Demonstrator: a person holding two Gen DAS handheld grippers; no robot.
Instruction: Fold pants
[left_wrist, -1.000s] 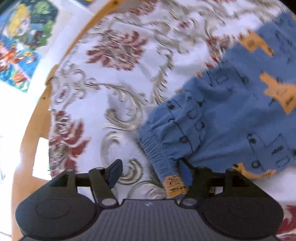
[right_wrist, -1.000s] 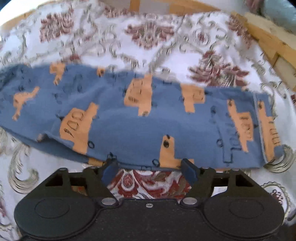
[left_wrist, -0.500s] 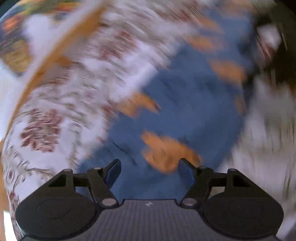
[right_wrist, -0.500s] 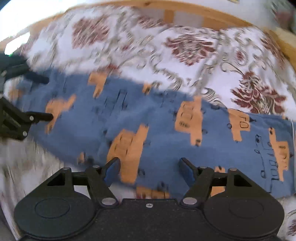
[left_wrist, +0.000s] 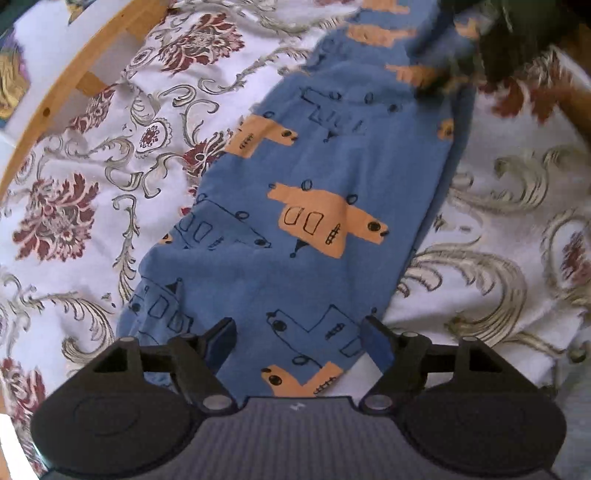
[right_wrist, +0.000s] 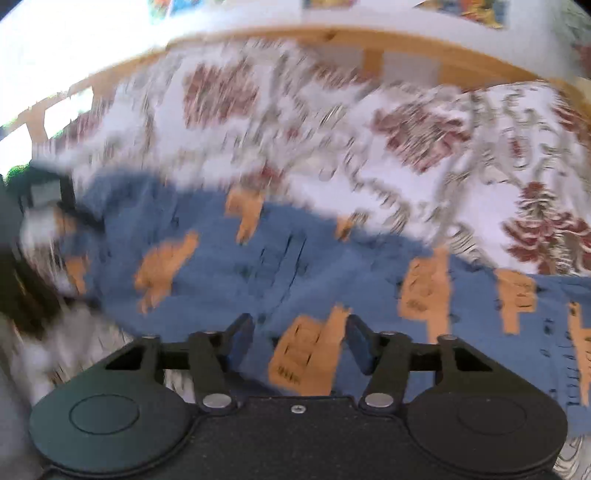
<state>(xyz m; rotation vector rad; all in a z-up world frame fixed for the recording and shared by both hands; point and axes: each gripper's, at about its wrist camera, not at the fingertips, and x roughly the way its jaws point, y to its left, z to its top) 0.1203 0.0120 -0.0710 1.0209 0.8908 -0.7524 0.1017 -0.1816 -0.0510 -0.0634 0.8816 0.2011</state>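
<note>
- A second ago my left gripper (left_wrist: 299, 341) sat at the gathered waistband end of the pants (left_wrist: 295, 206), with one finger just beside the elastic; now it hangs over the flat length of the blue cloth, which runs straight ahead of it and away to the upper right.
- My left gripper's fingers (left_wrist: 221, 338) are spread wide, released, with nothing between them; the cloth lies below the gap.
- Far ahead of the left gripper, at the top right, a dark blurred shape (left_wrist: 517, 40) sits over the far end of the pants. I cannot tell exactly what it is.
- A second ago my right gripper (right_wrist: 301, 341) faced the lower edge of the pants (right_wrist: 295, 266) with bedspread under its fingers; now it is over the blue cloth itself, an orange vehicle print right between the fingers.
- My right gripper's fingers stand apart, a little narrower than before; whether they touch the cloth I cannot tell, as the view is smeared by motion.
- The pants lie stretched out on the flowered bedspread (left_wrist: 92, 177), ahead of both grippers, running off to the right of the right gripper.
- A wooden bed frame (right_wrist: 369, 40) curves beyond the bedspread, far ahead of the right gripper.
- No containers are in view.
</note>
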